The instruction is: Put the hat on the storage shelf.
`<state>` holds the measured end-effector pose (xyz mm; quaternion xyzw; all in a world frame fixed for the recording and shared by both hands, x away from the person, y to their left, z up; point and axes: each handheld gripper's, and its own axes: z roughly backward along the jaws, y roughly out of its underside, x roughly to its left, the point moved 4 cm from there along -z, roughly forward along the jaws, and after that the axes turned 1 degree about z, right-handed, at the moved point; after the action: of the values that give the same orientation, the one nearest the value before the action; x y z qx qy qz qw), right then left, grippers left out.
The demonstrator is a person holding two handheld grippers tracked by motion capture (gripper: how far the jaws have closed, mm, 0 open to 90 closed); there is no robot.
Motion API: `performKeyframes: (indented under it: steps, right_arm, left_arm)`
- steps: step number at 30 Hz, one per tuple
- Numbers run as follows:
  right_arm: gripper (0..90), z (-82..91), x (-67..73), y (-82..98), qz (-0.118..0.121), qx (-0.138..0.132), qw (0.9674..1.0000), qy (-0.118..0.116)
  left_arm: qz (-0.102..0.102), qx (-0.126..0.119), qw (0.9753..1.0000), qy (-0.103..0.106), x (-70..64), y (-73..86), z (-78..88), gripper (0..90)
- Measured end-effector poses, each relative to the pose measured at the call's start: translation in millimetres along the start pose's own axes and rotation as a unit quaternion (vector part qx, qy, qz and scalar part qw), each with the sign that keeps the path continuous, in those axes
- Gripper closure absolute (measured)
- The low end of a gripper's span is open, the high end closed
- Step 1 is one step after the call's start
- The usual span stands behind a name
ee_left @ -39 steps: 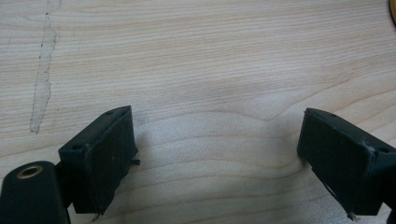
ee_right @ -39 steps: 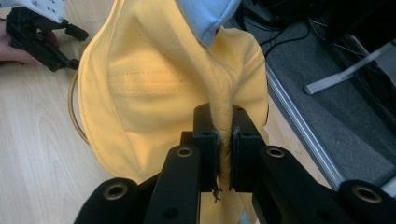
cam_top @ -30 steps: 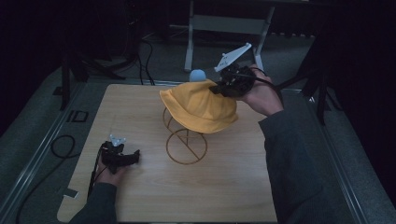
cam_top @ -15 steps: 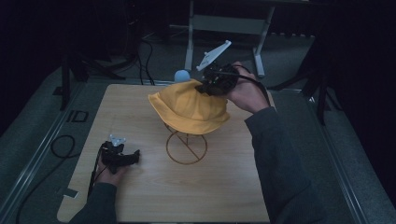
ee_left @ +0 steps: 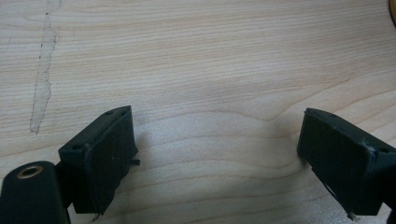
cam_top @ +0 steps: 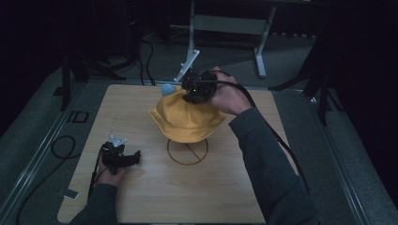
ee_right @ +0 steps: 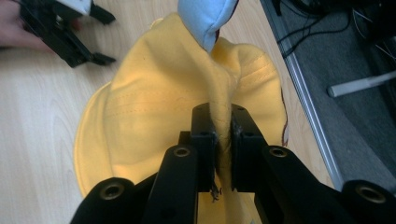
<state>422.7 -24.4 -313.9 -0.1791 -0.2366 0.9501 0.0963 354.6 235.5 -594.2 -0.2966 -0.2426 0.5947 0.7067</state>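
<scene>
At the left of the wooden bench (cam_top: 141,197), the person's left hand rests the left tongs (cam_top: 123,157) on the boards, jaws spread wide with nothing between them; the left gripper view looks past both black jaws at bare wood grain and a pale scuff mark (ee_left: 43,79). The tongs appear parked here to stay out of the way while the other hand works.

Just right of them, a round wire stand (cam_top: 187,151) shows its ring-shaped base on the bench, and the yellow bucket hat (cam_top: 185,119) hangs over it near the bench's middle. A light blue ball (cam_top: 167,89) at the top of the stand peeks out at the hat's far left edge, so the hat sits off-centre rather than squarely on it.

Further right, the right tongs (cam_top: 190,96) are clamped nearly closed on a pinched fold of the hat's crown; the right gripper view shows the yellow cloth squeezed between the two jaws (ee_right: 219,135). Gripping a fold at the top probably lets the person lift or drag the hat across the stand without touching the brim.

The bench is pale, lightly marked wood. Beyond it the room is dark, with a grey floor (cam_top: 291,61), loose black cables (cam_top: 61,145) at the left and a metal frame (cam_top: 225,23) at the back.
</scene>
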Motion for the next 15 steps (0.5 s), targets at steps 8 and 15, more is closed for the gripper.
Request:
performKeyframes:
  steps: [8,15]
  right_arm:
    - [60.1,8.4,1.2,-1.1,-0.003,-0.019,0.9998,0.003]
    - [47.8,27.3,0.0,-0.1,-0.005,-0.046,0.9988,0.014]
  left_arm:
    - [0.000,0.000,1.0000,0.001,0.0,-0.1,0.0,11.5]
    - [0.000,-0.001,1.0000,0.000,0.0,-0.1,-0.2,11.5]
